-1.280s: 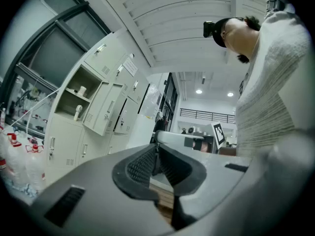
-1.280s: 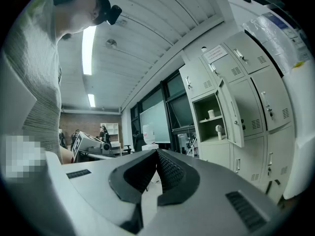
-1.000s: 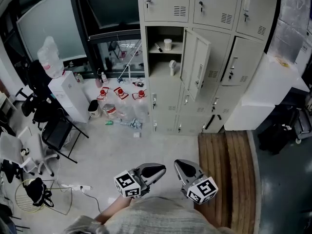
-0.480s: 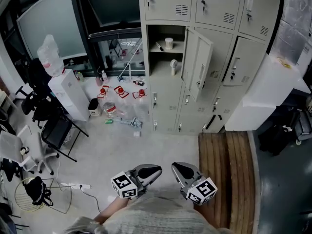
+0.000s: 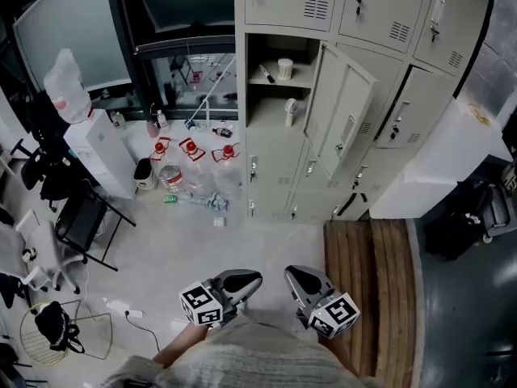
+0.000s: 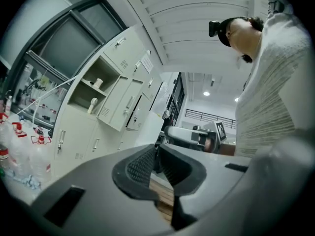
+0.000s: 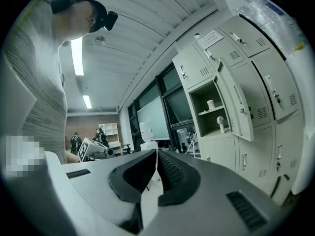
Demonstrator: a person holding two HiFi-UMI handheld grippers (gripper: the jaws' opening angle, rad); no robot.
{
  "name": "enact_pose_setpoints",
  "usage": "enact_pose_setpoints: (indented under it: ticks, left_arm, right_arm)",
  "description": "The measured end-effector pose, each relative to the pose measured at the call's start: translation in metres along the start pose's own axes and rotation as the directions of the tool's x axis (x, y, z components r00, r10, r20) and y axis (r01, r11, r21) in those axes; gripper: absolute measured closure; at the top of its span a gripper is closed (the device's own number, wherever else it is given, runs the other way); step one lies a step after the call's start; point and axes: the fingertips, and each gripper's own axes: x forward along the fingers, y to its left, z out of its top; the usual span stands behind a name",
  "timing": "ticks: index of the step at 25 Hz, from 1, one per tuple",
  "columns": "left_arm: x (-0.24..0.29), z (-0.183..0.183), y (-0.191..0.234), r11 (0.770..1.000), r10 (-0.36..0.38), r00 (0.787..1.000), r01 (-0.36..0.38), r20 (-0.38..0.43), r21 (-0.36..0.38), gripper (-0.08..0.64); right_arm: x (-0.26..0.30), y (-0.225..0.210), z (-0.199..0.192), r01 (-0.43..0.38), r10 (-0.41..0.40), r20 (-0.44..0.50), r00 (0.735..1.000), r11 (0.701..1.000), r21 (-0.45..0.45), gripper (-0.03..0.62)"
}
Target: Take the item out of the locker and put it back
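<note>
We hold the left gripper [image 5: 245, 281] and right gripper [image 5: 300, 280] level at our waist, both pinched shut on nothing, well apart from the locker [image 5: 271, 164]; its door [image 5: 343, 107] hangs open so the cup [image 5: 284, 69] toward the right end of the upper shelf [image 5: 262, 85] and the white item [image 5: 290, 111] below are reachable

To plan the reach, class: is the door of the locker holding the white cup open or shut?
Open. The locker door stands swung out, baring the white cup on a shelf, a white item below.
</note>
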Motion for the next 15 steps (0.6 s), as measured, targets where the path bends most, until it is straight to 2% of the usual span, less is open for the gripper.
enact_pose_setpoints:
  ticks: [7, 15]
  left_arm:
    - [0.009, 0.055, 0.078, 0.999, -0.044, 0.998, 0.043, 0.042, 0.029, 0.529]
    - [0.006, 0.082, 0.143, 0.996, -0.082, 0.996, 0.081, 0.035, 0.042, 0.529]
  right_arm:
    - [0.081, -0.035, 0.035, 0.000, 0.001, 0.021, 1.000, 0.999, -0.047, 0.566]
    - [0.144, -0.055, 0.041, 0.036, -0.036, 0.013, 0.999, 0.998, -0.059, 0.566]
